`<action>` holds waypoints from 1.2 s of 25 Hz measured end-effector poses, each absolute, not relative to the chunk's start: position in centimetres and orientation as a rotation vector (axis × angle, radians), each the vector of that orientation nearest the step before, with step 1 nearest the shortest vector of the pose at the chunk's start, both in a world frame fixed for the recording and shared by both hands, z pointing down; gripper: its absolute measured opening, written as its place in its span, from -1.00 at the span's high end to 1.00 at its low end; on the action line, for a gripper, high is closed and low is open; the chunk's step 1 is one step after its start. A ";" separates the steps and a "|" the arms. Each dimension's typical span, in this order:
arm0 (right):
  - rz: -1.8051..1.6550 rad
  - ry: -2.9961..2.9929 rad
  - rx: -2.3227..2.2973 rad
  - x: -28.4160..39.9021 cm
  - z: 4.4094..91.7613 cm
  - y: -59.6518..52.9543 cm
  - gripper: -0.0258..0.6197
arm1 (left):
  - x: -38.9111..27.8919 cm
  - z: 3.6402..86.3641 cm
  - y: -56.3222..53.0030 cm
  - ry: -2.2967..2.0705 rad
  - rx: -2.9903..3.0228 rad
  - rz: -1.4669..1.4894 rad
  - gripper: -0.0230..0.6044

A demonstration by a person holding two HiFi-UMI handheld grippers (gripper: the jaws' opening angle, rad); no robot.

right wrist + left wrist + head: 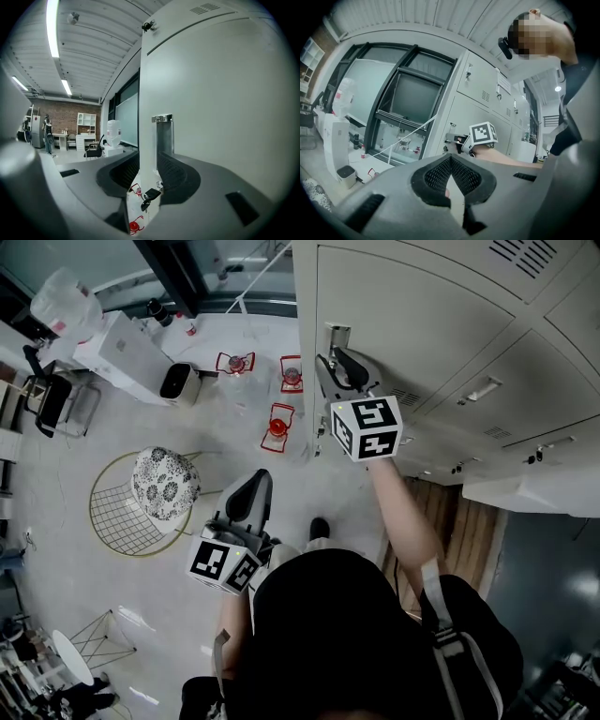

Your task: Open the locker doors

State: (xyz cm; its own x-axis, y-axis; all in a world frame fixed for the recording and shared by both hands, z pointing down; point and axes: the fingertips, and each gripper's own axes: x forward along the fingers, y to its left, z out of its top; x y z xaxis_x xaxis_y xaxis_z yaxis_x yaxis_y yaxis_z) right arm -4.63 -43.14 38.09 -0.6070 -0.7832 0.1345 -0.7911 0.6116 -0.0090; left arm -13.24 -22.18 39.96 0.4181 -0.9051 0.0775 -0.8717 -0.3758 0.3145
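Note:
A bank of pale grey lockers (441,324) fills the upper right of the head view. My right gripper (339,367) is raised to the leftmost locker door (215,108), at its metal handle recess (164,133). Its jaws stand open, one on each side of the door's left edge (146,154), just below the recess. A bunch of keys (151,194) hangs at that edge between the jaws. My left gripper (248,491) hangs low over the floor, away from the lockers. Its jaws are shut with the tips touching (451,159), and it holds nothing.
More locker doors with small handles (483,390) run to the right. On the floor to the left stand a wire chair with a patterned cushion (164,486), several red-and-white items (278,426) and a white bin (178,382). A dark-framed window (408,93) adjoins the lockers.

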 end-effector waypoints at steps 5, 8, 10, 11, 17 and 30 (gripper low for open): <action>0.113 -2.720 1.315 -5.0 38.2 -43.7 0.57 | -13.6 40.1 -22.3 -1.548 2.356 -0.158 0.88; 0.119 -2.726 1.302 -5.2 38.3 -43.8 0.57 | -13.7 40.2 -22.4 -1.549 2.351 -0.160 0.88; 0.117 -2.728 1.295 -5.3 38.3 -43.9 0.57 | -13.7 40.3 -22.4 -1.549 2.348 -0.160 0.88; 0.116 -2.729 1.292 -5.3 38.3 -43.9 0.57 | -13.7 40.4 -22.4 -1.550 2.346 -0.161 0.88; 0.118 -2.727 1.291 -5.4 38.3 -43.8 0.57 | -13.8 40.4 -22.1 -1.548 2.346 -0.166 0.88; 0.119 -2.680 1.335 -5.6 38.3 -41.0 0.55 | -15.1 40.0 -21.3 -1.508 2.377 -0.165 0.88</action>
State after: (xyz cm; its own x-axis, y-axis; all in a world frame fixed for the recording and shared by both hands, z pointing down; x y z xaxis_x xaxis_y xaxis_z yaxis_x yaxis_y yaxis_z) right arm -5.60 -40.99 38.29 -0.5947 -0.7869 0.1645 -0.7985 0.6020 -0.0065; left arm -15.06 -21.25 39.98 0.4357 -0.8971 0.0727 -0.8600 -0.3912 0.3276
